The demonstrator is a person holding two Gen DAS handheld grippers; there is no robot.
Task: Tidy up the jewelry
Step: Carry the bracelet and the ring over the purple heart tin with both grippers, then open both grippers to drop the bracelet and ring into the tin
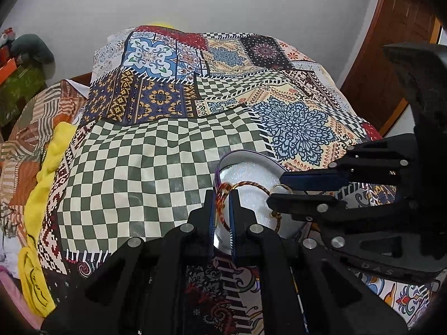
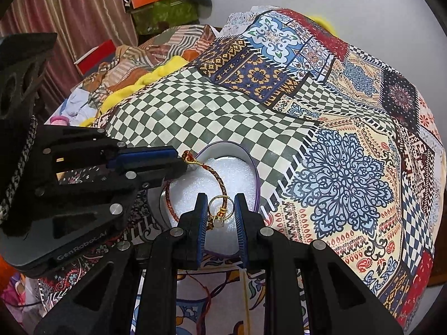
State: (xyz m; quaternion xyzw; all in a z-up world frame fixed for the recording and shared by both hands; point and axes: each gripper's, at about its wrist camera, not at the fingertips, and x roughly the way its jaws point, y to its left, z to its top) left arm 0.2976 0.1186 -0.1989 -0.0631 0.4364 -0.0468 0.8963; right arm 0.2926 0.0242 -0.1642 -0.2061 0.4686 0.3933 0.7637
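Note:
A red-and-gold braided bracelet (image 1: 252,185) hangs over a round purple-rimmed jewelry box (image 1: 223,164) with a white foam lining, on the patchwork bedspread. My left gripper (image 1: 223,195) is shut on the bracelet's left loop. In the right wrist view the bracelet (image 2: 218,180) curves from the left gripper (image 2: 183,162) across the box (image 2: 258,178). My right gripper (image 2: 220,209) is partly open around a gold ring (image 2: 220,205) with a pale stone that hangs at the bracelet's end. The right gripper also shows in the left wrist view (image 1: 276,192).
The patchwork bedspread (image 1: 156,156) covers the bed. A yellow cloth (image 1: 44,178) and striped bedding (image 1: 25,139) lie at the left. Boxes and clutter (image 2: 159,2) stand by the far wall, next to a pink curtain (image 2: 69,14). A wooden door (image 1: 391,64) is at the right.

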